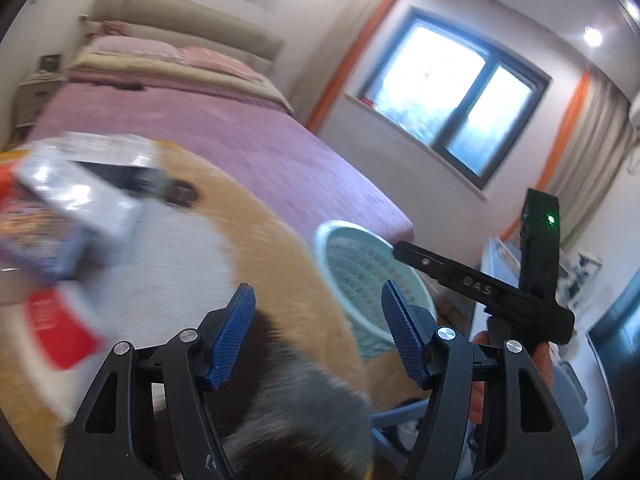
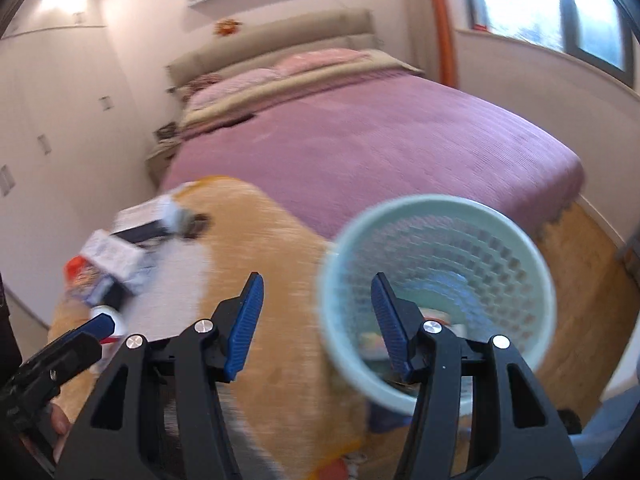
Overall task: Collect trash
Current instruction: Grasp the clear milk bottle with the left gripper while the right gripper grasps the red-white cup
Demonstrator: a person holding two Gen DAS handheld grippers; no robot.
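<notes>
A blurred heap of trash lies on an orange-and-white plush blanket [image 1: 256, 232]: silvery white boxes [image 1: 80, 196], a colourful packet [image 1: 36, 240] and a red pack [image 1: 56, 328]. In the right wrist view the same white boxes [image 2: 114, 256] sit at the left. A pale green mesh basket [image 1: 340, 236] stands to the right of the heap, and its rim [image 2: 440, 200] shows some blurred pieces at the bottom. My left gripper [image 1: 317, 286] is open and empty above the blanket. My right gripper [image 2: 317, 276] is open and empty, its right finger over the basket mouth.
A bed with a purple cover [image 1: 240, 132] and pink pillows [image 1: 132, 46] fills the room behind. A window [image 1: 452, 92] is in the right wall. A blue stool or chair [image 1: 396, 416] shows below the basket. Cupboards [image 2: 48, 120] line the left wall.
</notes>
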